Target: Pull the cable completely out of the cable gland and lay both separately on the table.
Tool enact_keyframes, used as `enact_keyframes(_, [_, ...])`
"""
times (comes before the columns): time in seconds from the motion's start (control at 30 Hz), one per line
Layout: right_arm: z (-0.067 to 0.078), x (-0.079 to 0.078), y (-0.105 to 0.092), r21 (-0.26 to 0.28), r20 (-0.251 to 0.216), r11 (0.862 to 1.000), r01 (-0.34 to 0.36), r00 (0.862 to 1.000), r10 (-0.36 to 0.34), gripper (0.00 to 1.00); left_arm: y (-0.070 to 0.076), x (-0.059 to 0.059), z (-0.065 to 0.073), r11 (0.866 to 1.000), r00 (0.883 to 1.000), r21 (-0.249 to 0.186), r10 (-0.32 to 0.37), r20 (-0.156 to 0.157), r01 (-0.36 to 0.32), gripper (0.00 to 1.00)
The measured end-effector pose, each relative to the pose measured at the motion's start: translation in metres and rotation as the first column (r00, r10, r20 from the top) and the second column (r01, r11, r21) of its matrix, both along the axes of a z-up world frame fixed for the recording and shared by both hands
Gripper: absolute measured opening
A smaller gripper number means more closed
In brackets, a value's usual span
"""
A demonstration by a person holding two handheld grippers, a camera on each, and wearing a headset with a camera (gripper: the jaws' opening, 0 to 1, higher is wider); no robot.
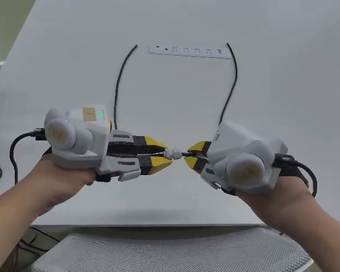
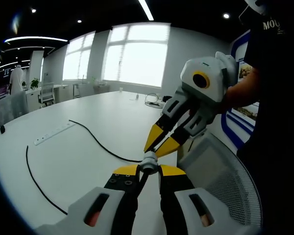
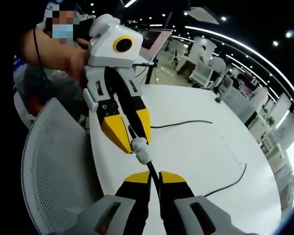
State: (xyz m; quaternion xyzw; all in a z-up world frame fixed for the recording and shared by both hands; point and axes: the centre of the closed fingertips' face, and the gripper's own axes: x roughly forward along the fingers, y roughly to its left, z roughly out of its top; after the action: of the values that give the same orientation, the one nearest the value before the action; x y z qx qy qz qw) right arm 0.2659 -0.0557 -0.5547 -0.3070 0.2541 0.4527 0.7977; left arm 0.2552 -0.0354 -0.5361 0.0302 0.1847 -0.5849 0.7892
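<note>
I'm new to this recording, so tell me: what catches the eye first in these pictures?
The eye lands on two yellow-tipped tools meeting tip to tip in the foreground: the left tool shut on a small white plastic cable gland, the right tool shut on the thin black cable leaving it. Behind them a long white power strip lies on the white table.

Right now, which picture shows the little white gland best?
The right gripper view: the gland stands clear, with the cable leaving it. In the left gripper view it is half hidden between jaws; the head view shows it tiny.
</note>
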Motion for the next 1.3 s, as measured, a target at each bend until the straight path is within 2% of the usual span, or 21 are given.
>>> enact_keyframes(0.07, [0.0, 0.0, -0.002, 0.012, -0.019, 1.0, 0.021, 1.0, -0.021, 0.01, -0.001, 0.0, 0.0, 1.0, 1.0, -0.004, 0.002, -0.011, -0.002, 0.16])
enact_keyframes(0.33, [-0.004, 0.0, -0.01, 0.027, -0.039, 0.999, 0.045, 0.998, -0.044, 0.01, -0.007, -0.001, -0.002, 1.0, 1.0, 0.003, 0.001, -0.018, -0.001, 0.16])
enact_keyframes(0.5, [-0.007, -0.001, -0.016, 0.043, -0.059, 0.997, 0.067, 0.996, -0.064, 0.0, -0.007, -0.002, -0.002, 1.0, 1.0, 0.01, -0.004, -0.011, 0.004, 0.16])
enact_keyframes(0.8, [-0.015, 0.006, -0.036, 0.07, -0.114, 0.983, 0.168, 0.981, -0.16, 0.0, -0.005, 0.001, 0.001, 1.0, 1.0, 0.003, 0.012, -0.015, -0.012, 0.16])
enact_keyframes(1.13, [-0.03, 0.007, -0.057, 0.093, -0.198, 0.952, 0.292, 0.942, -0.269, 0.0, -0.008, 0.001, 0.002, 1.0, 1.0, 0.008, 0.008, -0.007, -0.008, 0.16])
enact_keyframes(1.2, [-0.034, 0.006, -0.059, 0.096, -0.225, 0.942, 0.321, 0.929, -0.293, 0.0, -0.009, 0.0, 0.002, 1.0, 1.0, 0.007, 0.008, -0.007, -0.008, 0.16])
enact_keyframes(1.27, [-0.039, 0.005, -0.064, 0.094, -0.263, 0.925, 0.368, 0.905, -0.333, 0.0, -0.009, -0.001, 0.002, 1.0, 1.0, 0.006, 0.007, -0.007, -0.007, 0.16])
enact_keyframes(1.3, [-0.04, 0.005, -0.064, 0.097, -0.27, 0.923, 0.371, 0.903, -0.335, 0.0, -0.009, -0.001, 0.002, 1.0, 1.0, 0.006, 0.006, -0.007, -0.006, 0.16])
